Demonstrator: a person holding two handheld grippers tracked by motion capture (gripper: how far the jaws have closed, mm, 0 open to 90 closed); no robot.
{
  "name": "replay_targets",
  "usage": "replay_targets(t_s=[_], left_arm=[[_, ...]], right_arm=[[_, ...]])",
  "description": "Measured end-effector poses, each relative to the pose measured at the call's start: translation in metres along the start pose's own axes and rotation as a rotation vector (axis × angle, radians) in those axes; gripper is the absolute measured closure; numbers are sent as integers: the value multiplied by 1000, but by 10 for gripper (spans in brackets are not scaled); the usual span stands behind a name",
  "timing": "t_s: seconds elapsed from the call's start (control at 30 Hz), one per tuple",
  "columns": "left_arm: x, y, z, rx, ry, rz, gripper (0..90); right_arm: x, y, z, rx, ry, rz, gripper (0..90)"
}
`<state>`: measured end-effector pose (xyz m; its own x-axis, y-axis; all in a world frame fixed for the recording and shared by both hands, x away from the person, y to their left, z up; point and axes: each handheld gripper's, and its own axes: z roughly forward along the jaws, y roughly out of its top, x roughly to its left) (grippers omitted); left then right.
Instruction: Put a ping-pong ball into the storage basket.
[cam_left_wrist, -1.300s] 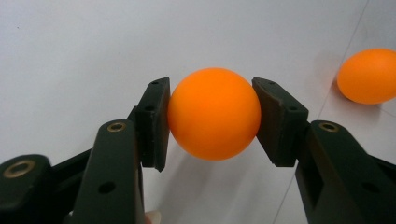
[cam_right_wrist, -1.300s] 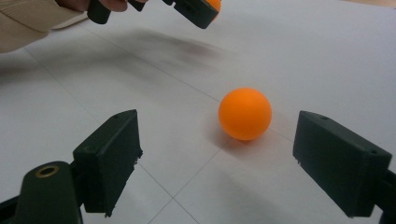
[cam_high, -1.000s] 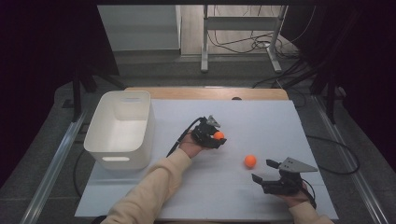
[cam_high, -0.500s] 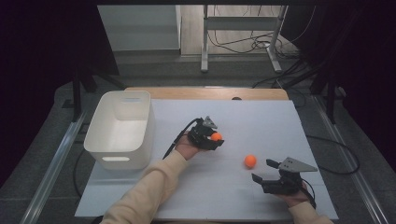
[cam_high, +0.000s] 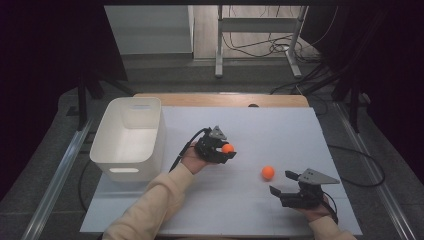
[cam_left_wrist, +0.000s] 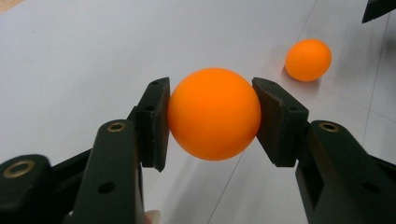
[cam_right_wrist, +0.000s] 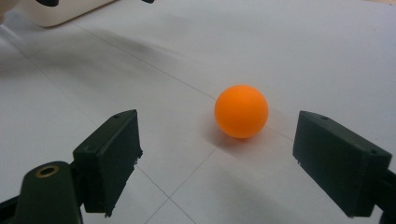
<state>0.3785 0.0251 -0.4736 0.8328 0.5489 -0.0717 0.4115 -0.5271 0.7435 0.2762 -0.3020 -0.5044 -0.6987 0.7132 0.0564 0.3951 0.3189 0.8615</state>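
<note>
Counting two orange balls on the white table (cam_high: 280, 130); the held ball (cam_left_wrist: 214, 120) is pinched between the left gripper's (cam_high: 224, 150) pads, above mid-table; the loose ball (cam_high: 268, 172) lies on the surface just ahead of the right gripper (cam_high: 282, 184), whose jaws gape wide with nothing between them; one white bin (cam_high: 131, 134) stands at the table's left edge, well apart from both balls; bare surface lies between bin and left gripper.
</note>
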Motion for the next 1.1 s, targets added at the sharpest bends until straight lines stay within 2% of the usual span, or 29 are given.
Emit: replay_targets(t_s=[0.3,0.7,1.1], left_arm=[[-1,2,-19,-46,11,-14,499],[-7,7,-27,-52,12,21,498],[-6,13,-48,-102,29,15,498]], right_arm=[[0,-1,0,2,0,-3,154],[0,-1,0,6,-2,-7,154],[0,-1,0,3,2,-4,154]])
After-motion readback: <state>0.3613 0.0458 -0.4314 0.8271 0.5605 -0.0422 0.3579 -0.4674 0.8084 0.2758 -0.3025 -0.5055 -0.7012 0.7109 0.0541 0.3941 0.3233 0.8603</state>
